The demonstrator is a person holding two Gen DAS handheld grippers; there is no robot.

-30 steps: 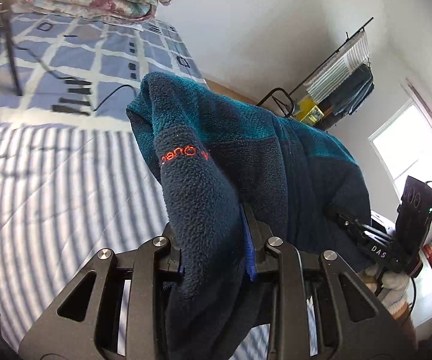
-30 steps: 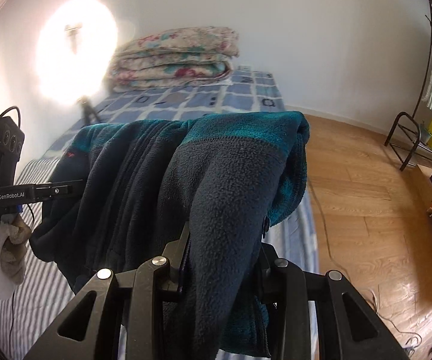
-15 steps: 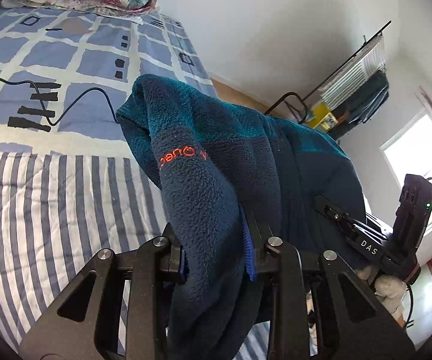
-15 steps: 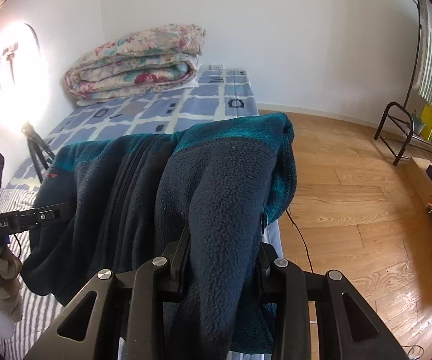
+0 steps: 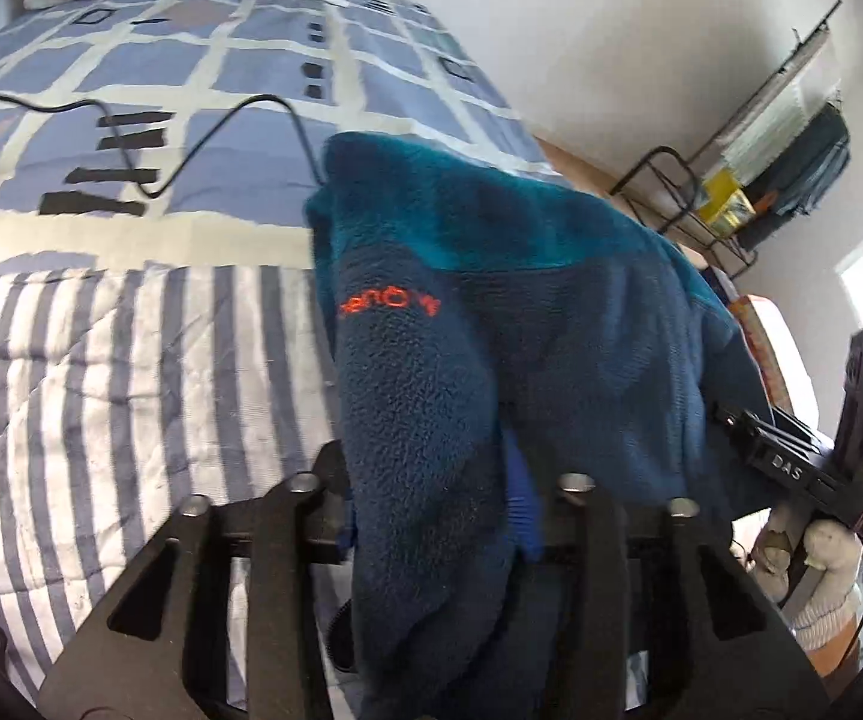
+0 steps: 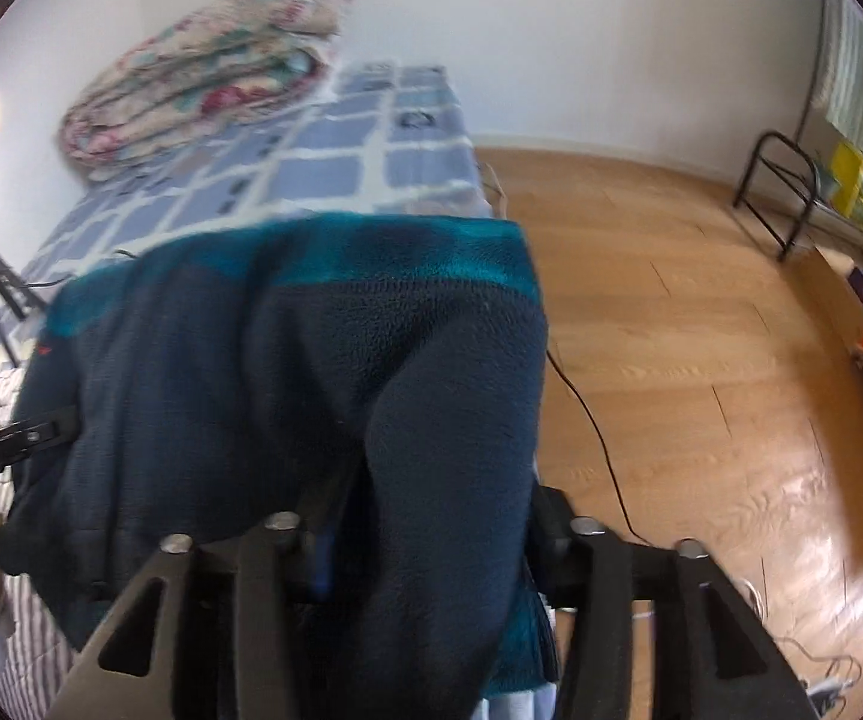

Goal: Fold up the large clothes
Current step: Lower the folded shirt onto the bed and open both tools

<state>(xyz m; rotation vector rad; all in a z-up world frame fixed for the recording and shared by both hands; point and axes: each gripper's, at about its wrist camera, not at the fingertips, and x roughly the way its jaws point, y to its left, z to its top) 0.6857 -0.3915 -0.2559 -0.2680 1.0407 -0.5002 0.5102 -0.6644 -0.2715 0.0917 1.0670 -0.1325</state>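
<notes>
Fleece jacket hung between left hand-held gripper and right hand-held gripper, above the striped bed; both jaws just opening, fleece still between them, pads no longer pressing.

You have a fleece of thick, nubbly, matt cloth, navy with a teal band and orange stitched lettering. Your left hand-held gripper is matt black plastic with dull metal pins; your right hand-held gripper looks the same. The bed wears a quilted, puckered striped cover, soft and matt, and a smoother checked sheet. A floral quilt is puffy cloth. The floor is glossy wood planks. The rack is thin black metal tube.
</notes>
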